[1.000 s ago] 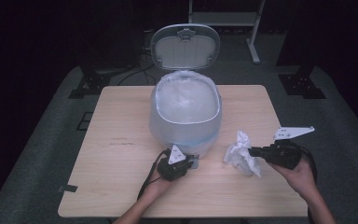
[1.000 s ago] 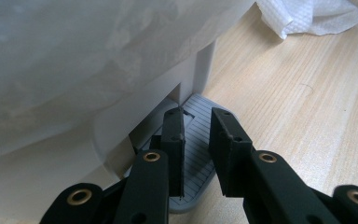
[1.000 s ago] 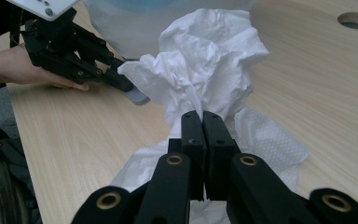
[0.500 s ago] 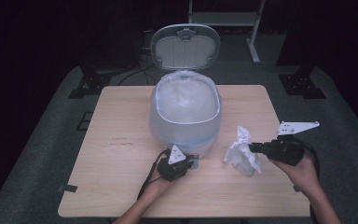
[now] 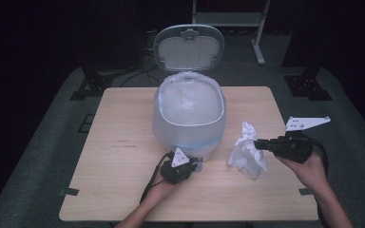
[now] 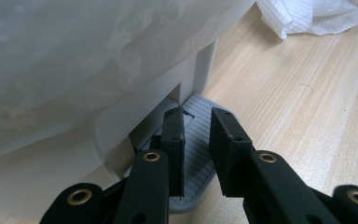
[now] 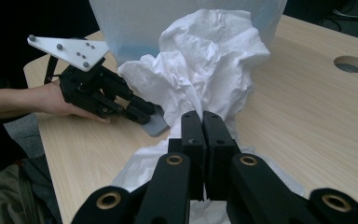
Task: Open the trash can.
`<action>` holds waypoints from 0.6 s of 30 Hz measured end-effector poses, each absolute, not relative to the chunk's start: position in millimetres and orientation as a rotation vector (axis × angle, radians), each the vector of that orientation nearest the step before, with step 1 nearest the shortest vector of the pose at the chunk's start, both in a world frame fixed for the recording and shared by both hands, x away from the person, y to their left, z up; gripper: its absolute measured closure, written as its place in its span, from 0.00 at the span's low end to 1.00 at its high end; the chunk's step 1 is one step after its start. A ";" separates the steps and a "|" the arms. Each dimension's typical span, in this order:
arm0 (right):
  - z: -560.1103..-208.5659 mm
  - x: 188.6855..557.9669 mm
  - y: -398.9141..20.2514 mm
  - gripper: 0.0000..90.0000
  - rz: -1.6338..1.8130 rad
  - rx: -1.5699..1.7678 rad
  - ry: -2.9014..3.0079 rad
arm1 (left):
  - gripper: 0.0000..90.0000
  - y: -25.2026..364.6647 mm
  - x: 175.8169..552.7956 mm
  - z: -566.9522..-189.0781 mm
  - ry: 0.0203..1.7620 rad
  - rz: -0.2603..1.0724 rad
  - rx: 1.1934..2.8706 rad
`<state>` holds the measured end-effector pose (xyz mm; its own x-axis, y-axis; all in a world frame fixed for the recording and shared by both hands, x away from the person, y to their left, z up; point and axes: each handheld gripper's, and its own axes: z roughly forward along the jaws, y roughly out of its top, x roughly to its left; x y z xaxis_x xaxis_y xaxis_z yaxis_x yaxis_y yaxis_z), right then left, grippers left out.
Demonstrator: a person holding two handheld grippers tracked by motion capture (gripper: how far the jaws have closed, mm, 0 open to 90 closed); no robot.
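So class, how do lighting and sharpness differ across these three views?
High view: soft, dark surroundings, lit table. Left gripper view: bright; bin liner blurs close up, pedal sharp. Right gripper view: crumpled tissue sharp, evenly lit.

We look down and forward on the desk [image 5: 114, 190] from above its near edge. Our gripper cameras sit low and close, sharing the bin's [image 5: 188, 114] pedal [image 6: 196, 154].

We see the bin [image 5: 188, 114] mid-tabletop [image 5: 114, 152], its pedal [image 6: 196, 154] under our left hand-held gripper [image 5: 190, 164], the crumpled paper [image 5: 247, 152] to its right.
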<state>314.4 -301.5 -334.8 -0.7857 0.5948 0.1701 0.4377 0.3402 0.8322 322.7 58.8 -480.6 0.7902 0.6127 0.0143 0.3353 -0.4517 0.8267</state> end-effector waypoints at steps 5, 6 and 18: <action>-325.8 315.3 -298.3 0.98 1.429 0.926 2.431 | 0.84 58.8 322.7 -480.6 0.703 0.391 2.079; -324.2 315.6 -297.5 0.98 1.430 0.924 2.431 | 0.84 58.8 322.7 -480.6 0.703 0.391 2.079; -306.8 318.7 -294.3 0.98 1.438 0.900 2.420 | 0.84 58.7 322.7 -480.7 0.702 0.390 2.080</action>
